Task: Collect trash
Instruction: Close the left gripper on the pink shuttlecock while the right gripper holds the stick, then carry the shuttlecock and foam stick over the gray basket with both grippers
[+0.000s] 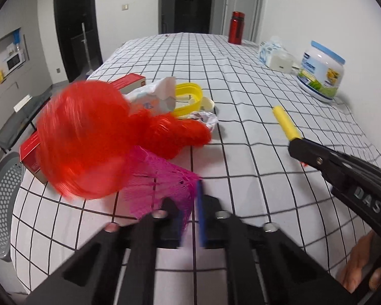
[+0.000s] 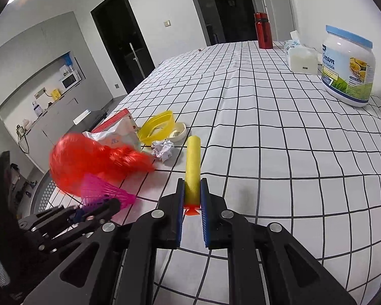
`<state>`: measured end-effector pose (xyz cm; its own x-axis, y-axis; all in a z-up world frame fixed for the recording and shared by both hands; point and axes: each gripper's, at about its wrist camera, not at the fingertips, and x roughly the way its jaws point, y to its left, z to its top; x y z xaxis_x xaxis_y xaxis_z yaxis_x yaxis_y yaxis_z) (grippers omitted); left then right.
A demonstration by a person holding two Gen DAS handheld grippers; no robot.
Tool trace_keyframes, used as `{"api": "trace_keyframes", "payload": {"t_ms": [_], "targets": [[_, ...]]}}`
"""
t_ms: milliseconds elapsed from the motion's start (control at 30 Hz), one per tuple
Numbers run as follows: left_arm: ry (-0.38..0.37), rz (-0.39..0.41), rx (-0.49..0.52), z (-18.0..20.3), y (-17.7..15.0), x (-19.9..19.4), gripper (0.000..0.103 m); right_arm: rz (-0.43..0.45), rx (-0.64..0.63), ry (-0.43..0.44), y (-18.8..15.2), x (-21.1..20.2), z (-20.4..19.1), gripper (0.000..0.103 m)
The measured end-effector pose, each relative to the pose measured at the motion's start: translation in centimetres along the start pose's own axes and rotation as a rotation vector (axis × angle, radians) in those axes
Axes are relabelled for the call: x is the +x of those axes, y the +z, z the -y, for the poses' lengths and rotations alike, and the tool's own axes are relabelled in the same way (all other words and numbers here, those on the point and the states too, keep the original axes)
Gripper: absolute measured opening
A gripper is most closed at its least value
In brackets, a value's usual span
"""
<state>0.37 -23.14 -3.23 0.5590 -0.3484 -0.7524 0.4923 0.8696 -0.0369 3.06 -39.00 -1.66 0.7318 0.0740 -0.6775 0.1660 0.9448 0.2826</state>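
My left gripper is shut on a pink mesh net joined to a blurred red mesh bag, lifted over the table's left part; both also show in the right wrist view. My right gripper is shut on a yellow foam dart with an orange tip, held above the checked tablecloth; it also shows in the left wrist view. A crumpled paper ball, a torn wrapper, a yellow plastic ring and a small white cup lie behind.
A grey perforated bin stands on the floor left of the table. A red box lies at the table's left edge. A cream powder jar, a tissue pack and a red bottle stand at the far right.
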Motion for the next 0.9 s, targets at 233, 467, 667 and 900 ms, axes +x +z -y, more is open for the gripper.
{"api": "trace_keyframes", "payload": {"t_ms": [233,467,667,900], "targets": [[0.001,0.039,0.026,-0.5,-0.4,-2.5,0.005,-0.010,0.010,-0.017,-0.3,0.3,0.2,0.012],[0.024,0.103,0.040,-2.5,-1.0,-6.2,0.005,-0.011,0.022,-0.017,-1.5,-0.8,-1.0,0.012],[0.053,0.136,0.002,-6.7,-1.5,-8.7,0.005,-0.018,0.015,0.010,-2.6,-1.8,-4.4,0.012],[0.148,0.146,-0.058,-14.1,-2.1,-10.2,0.005,-0.030,-0.075,0.087,-2.6,-1.5,-13.1,0.012]]}}
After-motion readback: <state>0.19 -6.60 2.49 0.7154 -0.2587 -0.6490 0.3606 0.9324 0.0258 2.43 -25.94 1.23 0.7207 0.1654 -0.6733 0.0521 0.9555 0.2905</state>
